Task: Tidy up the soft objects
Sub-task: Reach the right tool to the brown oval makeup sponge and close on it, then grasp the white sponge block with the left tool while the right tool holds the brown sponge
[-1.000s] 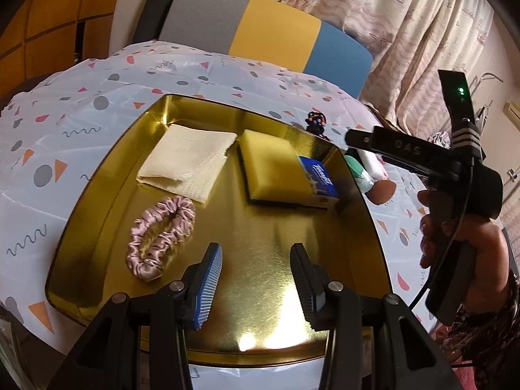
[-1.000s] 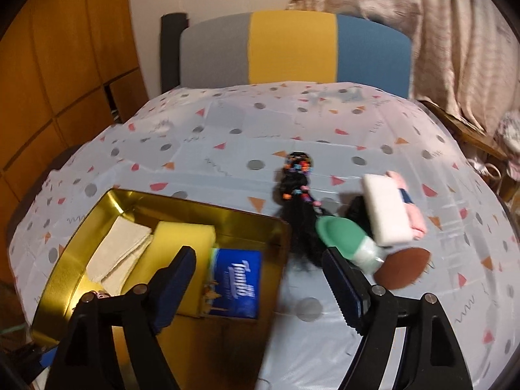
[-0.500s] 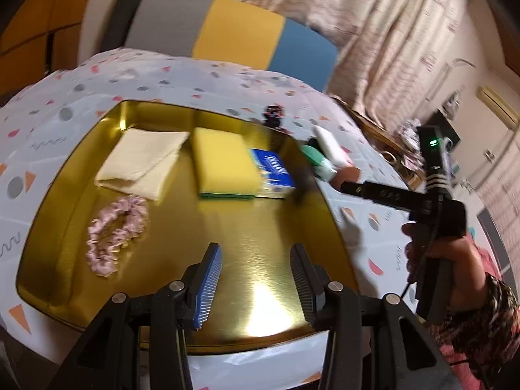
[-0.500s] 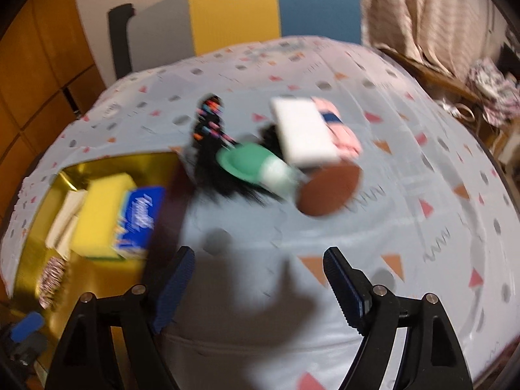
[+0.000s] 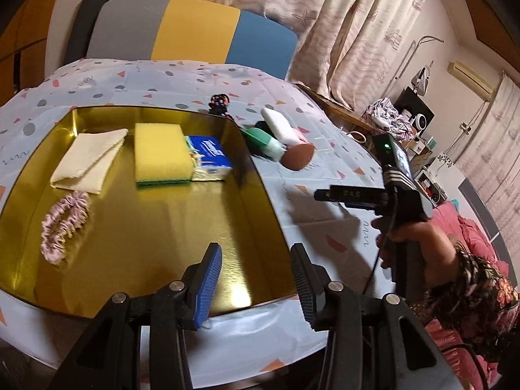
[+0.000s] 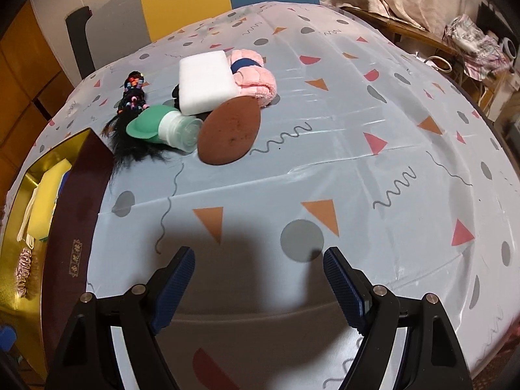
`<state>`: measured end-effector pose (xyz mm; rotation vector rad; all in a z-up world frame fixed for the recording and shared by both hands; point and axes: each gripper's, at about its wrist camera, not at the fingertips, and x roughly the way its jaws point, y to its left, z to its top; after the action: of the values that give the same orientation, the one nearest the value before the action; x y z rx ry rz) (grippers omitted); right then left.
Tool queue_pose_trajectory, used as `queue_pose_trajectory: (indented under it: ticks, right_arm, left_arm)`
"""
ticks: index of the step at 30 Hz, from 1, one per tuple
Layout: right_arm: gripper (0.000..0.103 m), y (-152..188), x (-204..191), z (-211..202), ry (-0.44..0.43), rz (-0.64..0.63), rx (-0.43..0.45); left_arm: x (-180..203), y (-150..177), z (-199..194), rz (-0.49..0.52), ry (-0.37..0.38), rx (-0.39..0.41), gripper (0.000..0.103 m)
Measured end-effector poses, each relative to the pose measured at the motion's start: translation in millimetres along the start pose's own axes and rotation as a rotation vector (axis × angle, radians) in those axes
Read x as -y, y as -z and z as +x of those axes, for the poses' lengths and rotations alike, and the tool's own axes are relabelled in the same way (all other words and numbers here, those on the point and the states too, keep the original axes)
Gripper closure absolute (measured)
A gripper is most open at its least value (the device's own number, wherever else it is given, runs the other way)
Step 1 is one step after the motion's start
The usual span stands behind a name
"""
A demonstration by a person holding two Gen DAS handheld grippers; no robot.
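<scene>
Inside shiny gold tray (image 5: 260,175): ruffled pink scrunchie (image 5: 65,222), folded cream cloth (image 5: 87,159), blocky yellow sponge (image 5: 161,152), glossy tissue pack (image 5: 209,157). Beyond: brown oval puff (image 6: 229,131), white foam block (image 6: 206,81). Left gripper (image 5: 256,279), right gripper (image 6: 260,287): agape, empty.

In the right wrist view, the gold metal tray (image 6: 19,295) runs off the left edge, and its dark outer wall hides most of the yellow sponge (image 6: 45,195). The white foam block (image 6: 206,81) covers part of the pink rolled towel (image 6: 256,79) and a black item beneath it, too hidden to identify.
</scene>
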<state>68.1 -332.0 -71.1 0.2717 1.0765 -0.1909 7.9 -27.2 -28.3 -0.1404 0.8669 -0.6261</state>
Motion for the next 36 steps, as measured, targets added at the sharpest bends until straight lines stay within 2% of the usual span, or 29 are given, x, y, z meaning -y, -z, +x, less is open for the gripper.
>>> queue_pose_trajectory:
  ticks: [4, 11, 15, 18, 19, 21, 23, 24, 30, 36]
  right_arm:
    - [0.021, -15, 0, 5, -0.027, 0.014, 0.020]
    - [0.021, -64, -3, 18, -0.095, 0.099, 0.092]
    - [0.021, -83, -7, 34, -0.108, 0.113, 0.095]
    - [0.033, -91, -7, 47, -0.113, 0.114, 0.074]
    - [0.040, -92, -5, 50, -0.120, 0.115, 0.064]
    - [0.044, -92, -1, 54, -0.149, 0.125, 0.046]
    - [0.057, -91, 3, 54, -0.199, 0.132, 0.039]
    - [0.057, -90, 3, 53, -0.212, 0.125, 0.037]
    - [0.060, -85, 4, 33, -0.178, -0.003, 0.026]
    - [0.060, -83, 35, 17, -0.111, -0.063, 0.034]
  left_arm:
    - [6, 1, 1, -0.029, 0.010, -0.008, 0.059]
    - [8, -1, 2, -0.064, -0.001, -0.021, 0.059]
    - [8, -4, 1, -0.066, -0.018, -0.023, 0.059]
    - [10, -6, 1, -0.065, -0.027, -0.024, 0.059]
    - [10, -7, 2, -0.065, -0.028, -0.025, 0.059]
    - [13, -9, 3, -0.064, -0.030, -0.029, 0.059]
    - [16, -13, 7, -0.061, -0.029, -0.036, 0.059]
    - [18, -15, 9, -0.058, -0.026, -0.036, 0.059]
    - [41, -33, 19, -0.010, -0.014, -0.030, 0.059]
    - [65, -54, 37, 0.023, -0.015, -0.046, 0.059]
